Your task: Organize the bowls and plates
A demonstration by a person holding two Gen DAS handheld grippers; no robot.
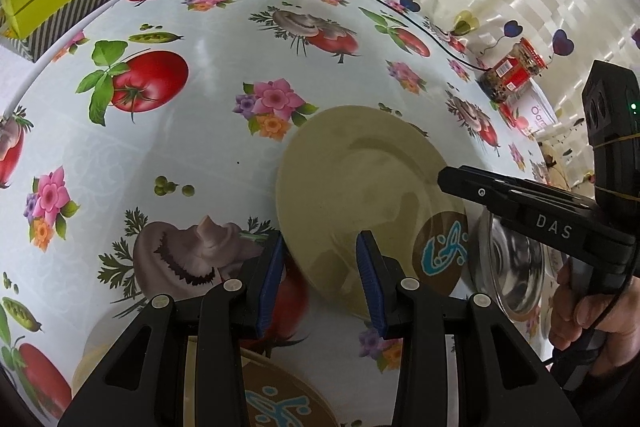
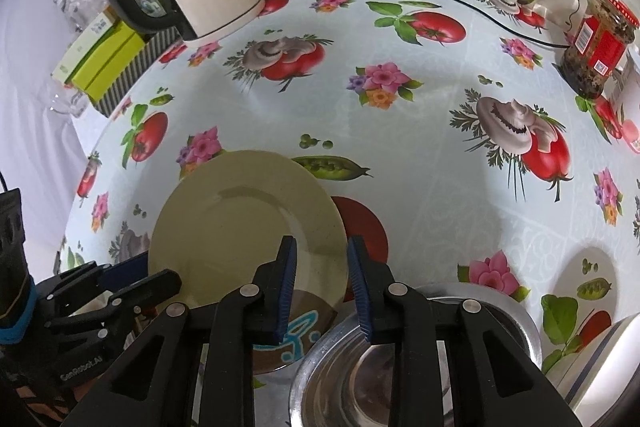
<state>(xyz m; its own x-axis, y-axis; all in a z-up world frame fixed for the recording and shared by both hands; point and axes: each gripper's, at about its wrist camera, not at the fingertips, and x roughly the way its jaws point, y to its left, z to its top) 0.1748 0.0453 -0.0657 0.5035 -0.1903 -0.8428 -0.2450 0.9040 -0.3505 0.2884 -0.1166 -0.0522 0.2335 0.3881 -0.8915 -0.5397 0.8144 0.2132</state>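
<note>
Watching the cream plate [image 2: 240,227] sit on the table [image 2: 400,155], its 5 o'clock edge riding over a patterned plate [image 2: 304,327]. Left gripper [image 1: 322,263] and right gripper [image 2: 322,267] both gape, pinching nothing. A sloppy rim grab could slip and clank it into the steel bowl [image 2: 320,351] at 4 o'clock.

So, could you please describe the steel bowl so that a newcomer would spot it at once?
Start at the table with the vegetable-print cloth and find the cream plate near its front edge. The steel bowl sits just right of it, the only shiny metal dish there.
</note>
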